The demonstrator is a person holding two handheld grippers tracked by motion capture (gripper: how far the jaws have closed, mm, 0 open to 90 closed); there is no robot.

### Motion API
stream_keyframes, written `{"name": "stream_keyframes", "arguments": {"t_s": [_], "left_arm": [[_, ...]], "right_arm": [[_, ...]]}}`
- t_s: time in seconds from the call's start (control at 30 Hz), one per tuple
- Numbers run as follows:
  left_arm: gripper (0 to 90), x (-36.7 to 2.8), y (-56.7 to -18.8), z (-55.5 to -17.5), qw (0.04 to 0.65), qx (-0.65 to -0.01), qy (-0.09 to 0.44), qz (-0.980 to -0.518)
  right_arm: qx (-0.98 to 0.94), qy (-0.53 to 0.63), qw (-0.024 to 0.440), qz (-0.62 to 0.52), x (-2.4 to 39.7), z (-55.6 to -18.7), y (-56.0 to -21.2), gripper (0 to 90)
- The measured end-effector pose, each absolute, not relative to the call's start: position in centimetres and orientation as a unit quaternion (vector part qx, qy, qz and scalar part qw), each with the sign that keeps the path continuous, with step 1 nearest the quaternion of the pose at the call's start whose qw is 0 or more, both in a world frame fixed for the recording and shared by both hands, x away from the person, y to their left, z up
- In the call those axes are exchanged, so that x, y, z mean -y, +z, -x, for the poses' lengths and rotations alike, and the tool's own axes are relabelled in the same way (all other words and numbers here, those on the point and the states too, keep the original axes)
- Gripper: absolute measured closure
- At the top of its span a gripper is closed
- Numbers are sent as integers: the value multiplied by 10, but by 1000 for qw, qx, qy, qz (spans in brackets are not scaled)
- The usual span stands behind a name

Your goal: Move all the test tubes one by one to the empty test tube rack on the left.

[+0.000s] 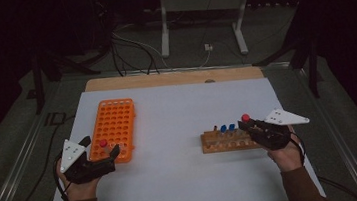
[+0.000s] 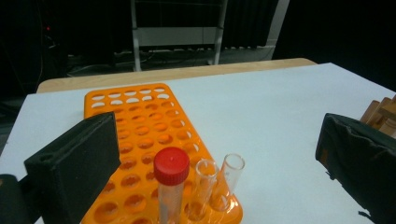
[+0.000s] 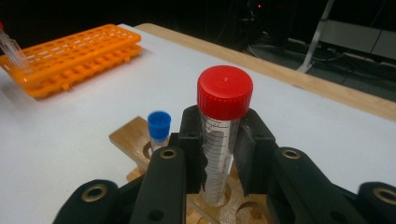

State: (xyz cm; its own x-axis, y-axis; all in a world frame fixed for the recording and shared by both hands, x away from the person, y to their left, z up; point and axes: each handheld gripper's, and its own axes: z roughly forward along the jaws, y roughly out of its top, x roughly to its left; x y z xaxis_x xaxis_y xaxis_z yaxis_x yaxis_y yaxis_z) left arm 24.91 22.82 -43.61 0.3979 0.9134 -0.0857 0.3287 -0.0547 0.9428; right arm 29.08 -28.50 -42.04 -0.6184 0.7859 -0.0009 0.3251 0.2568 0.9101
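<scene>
My right gripper [image 3: 219,140] is shut on a clear, graduated tube with a red cap [image 3: 224,91]. The tube is upright and its lower end sits at a hole of the wooden rack [image 3: 128,135]. A blue-capped tube [image 3: 159,125] stands in that rack just to the left. From the high view, this gripper [image 1: 247,123] is at the right end of the wooden rack [image 1: 221,143]. My left gripper [image 2: 217,135] is open wide at the near end of the orange rack [image 2: 140,116]. Another red-capped tube [image 2: 171,179] stands in that rack between the jaws, untouched.
Two uncapped clear tubes [image 2: 219,179] stand in the orange rack's near corner. Two blue caps [image 1: 227,127] show in the wooden rack. The white mat [image 1: 173,116] lies between the racks, with a wooden table edge [image 1: 174,77] behind it. Cables and a metal stand lie beyond.
</scene>
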Motion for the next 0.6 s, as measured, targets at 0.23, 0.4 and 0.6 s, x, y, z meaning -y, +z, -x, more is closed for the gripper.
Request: {"name": "stream_keyframes", "arguments": {"t_s": [0.23, 0.4, 0.6], "left_arm": [[5, -221, -433, -251, 506, -461, 289, -669], [5, -218, -433, -253, 505, -459, 289, -671], [5, -213, -433, -253, 504, -456, 290, -674]], "right_arm": [[-749, 501, 242, -361, 287, -285, -406, 748], [-749, 506, 237, -356, 286, -282, -401, 748], [-754, 510, 225, -349, 280, -281, -400, 748]]}}
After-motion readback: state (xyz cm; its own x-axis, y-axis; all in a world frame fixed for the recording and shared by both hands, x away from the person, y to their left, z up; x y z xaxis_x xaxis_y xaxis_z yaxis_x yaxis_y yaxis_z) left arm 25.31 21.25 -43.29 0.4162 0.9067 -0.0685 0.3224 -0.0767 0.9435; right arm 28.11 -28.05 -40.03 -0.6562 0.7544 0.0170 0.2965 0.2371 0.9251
